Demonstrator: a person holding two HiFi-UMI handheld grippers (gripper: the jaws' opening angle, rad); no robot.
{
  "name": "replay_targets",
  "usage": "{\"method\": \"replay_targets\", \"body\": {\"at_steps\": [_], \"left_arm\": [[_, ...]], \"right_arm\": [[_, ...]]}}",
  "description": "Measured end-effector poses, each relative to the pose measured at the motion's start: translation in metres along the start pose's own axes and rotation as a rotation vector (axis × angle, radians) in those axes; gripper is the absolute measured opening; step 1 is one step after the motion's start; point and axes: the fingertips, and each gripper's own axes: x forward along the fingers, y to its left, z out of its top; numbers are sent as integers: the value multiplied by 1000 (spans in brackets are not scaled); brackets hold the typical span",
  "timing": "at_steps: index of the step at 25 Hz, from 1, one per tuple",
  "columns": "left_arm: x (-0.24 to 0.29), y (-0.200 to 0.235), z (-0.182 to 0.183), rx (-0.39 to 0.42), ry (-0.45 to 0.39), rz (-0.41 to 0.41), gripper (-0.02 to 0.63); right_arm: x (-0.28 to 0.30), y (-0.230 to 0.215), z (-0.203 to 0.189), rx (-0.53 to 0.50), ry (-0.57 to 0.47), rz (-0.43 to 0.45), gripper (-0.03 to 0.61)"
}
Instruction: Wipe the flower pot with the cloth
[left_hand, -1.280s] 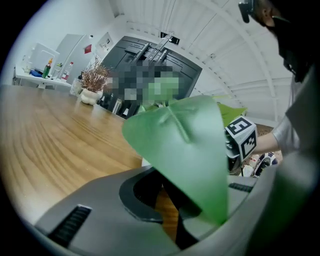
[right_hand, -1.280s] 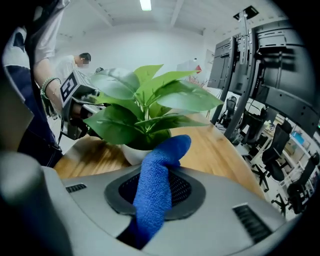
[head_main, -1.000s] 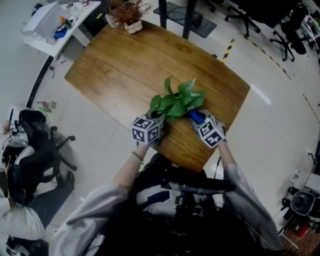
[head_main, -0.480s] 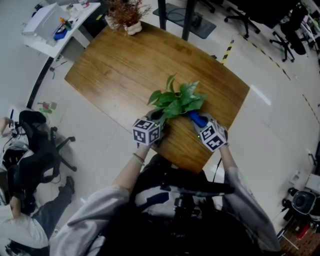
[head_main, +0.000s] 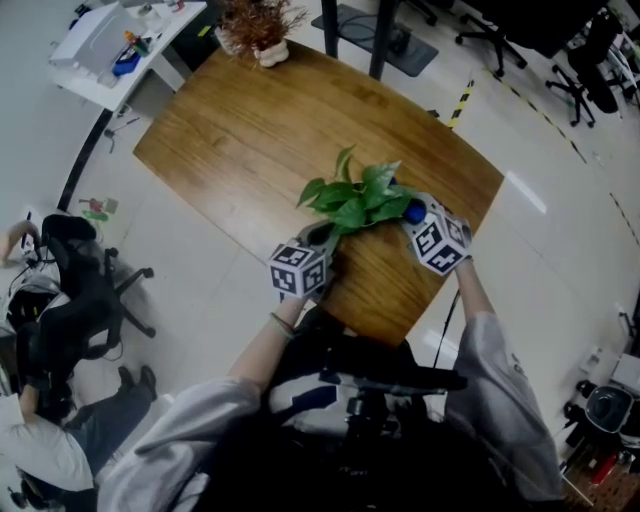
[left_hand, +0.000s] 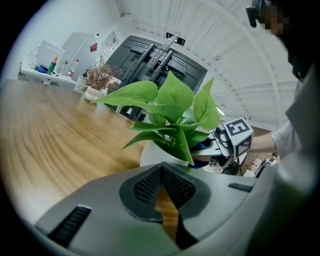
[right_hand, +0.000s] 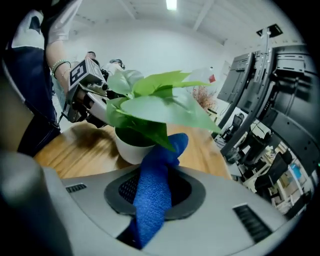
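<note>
A leafy green plant (head_main: 355, 195) stands near the front edge of the wooden table (head_main: 250, 130), its leaves hiding the pot from above. The white flower pot (right_hand: 129, 147) shows in both gripper views, also as pot (left_hand: 152, 155). My right gripper (right_hand: 160, 167) is shut on a blue cloth (right_hand: 154, 192), whose tip touches the pot's side under the leaves. From above, the cloth (head_main: 413, 212) sits at the plant's right, with the right gripper (head_main: 425, 225) behind it. My left gripper (left_hand: 161, 167) is shut with nothing in it, a little short of the pot; the left gripper (head_main: 315, 240) is at the plant's near left.
A dried brown plant (head_main: 258, 25) in a pale pot stands at the table's far corner. A white side table (head_main: 110, 45) with small items is at far left. Office chairs (head_main: 75, 300) stand on the floor at left. The table's front edge runs just below both grippers.
My right gripper has moved with the cloth away and to the right, round the plant's right side. The left gripper has drawn back slightly toward me.
</note>
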Motion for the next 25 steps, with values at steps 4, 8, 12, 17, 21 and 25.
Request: {"method": "replay_targets", "body": {"at_steps": [4,8,12,17,21,25], "left_arm": [[0,1,4,5,-1,3,3],[2,4,9,15,-1,-2,3],[2,15,15,13,-11,4,3],[7,31,21,9,-3,25,3],[11,40,23,14,7,32,3],[13,40,19,24,27,30,3]], "right_arm": [[9,-1,10,-65,-4,52,80],[15,9,2,-56,14,78,80],[15,22,1,-17,10,85,80],[16,41,0,44,2,103,80],[20,58,-6,101,40,118,80],[26,75,-11,94,83,126,80]]}}
